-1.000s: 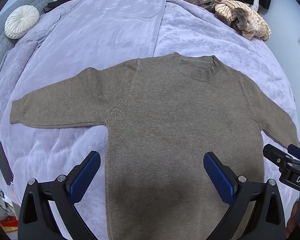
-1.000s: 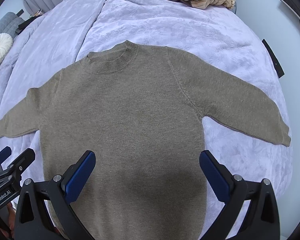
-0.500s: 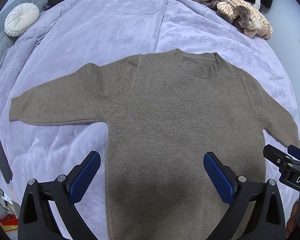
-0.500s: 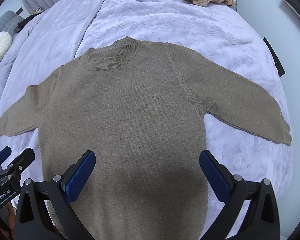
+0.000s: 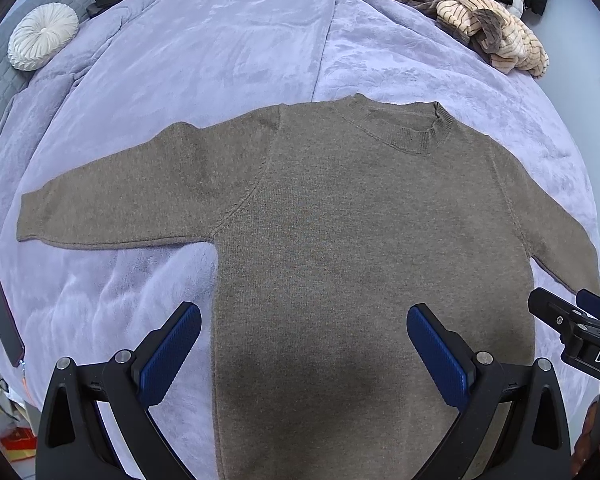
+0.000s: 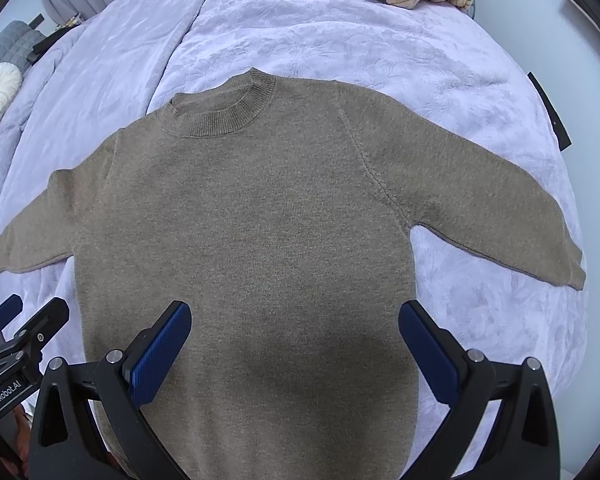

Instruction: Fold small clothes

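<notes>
A small brown knitted sweater lies flat on a lilac blanket, collar away from me and both sleeves spread out sideways. My left gripper hovers open above its lower body, blue pads wide apart and nothing between them. Over the same lower part of the sweater, my right gripper is also open and empty. In the left wrist view the right gripper shows at the right edge, near the sweater's right cuff. The left gripper peeks in at the left edge of the right wrist view.
A lilac plush blanket covers the bed. A heap of striped and brown clothes lies at the far right corner. A round white cushion rests far left. A dark phone lies near the left edge.
Both grippers have drifted slightly forward and lower over the sweater, which now looks a little larger in both views. Both stay open; the sweater has not moved.
</notes>
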Demonstrator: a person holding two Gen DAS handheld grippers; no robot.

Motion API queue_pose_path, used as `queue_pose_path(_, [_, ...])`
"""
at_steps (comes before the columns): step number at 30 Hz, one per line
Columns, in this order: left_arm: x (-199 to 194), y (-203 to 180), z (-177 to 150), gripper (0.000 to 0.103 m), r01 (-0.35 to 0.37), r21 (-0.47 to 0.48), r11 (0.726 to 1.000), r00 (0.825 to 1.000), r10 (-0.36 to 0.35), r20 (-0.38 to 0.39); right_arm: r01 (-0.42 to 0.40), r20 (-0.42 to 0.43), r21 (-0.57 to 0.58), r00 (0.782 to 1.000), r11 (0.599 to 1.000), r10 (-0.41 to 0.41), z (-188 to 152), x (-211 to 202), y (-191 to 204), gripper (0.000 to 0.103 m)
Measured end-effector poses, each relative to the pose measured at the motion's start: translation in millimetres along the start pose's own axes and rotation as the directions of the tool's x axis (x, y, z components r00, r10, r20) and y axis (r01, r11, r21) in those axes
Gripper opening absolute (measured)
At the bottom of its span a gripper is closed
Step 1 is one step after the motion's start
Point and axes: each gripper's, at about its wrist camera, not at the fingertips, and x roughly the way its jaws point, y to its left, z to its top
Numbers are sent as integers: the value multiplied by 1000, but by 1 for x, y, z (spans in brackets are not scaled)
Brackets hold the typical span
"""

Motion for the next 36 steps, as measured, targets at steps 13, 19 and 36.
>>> queue_pose_path(13, [15,9,-1,103,12,-26,1000,1000,-13,-28,-27,-63,3,998,1000,27,1,12,2,103])
queue_pose_path(19, [18,11,-1,103,19,-27,999,999,-21,-39,-24,-65,2,998,1000,24,3,14,4,103])
queue_pose_path(36, [64,211,-3,103,58,-378,924,998,-39,57,-44,-164,-123,986,991,23,-19,34,47,103])
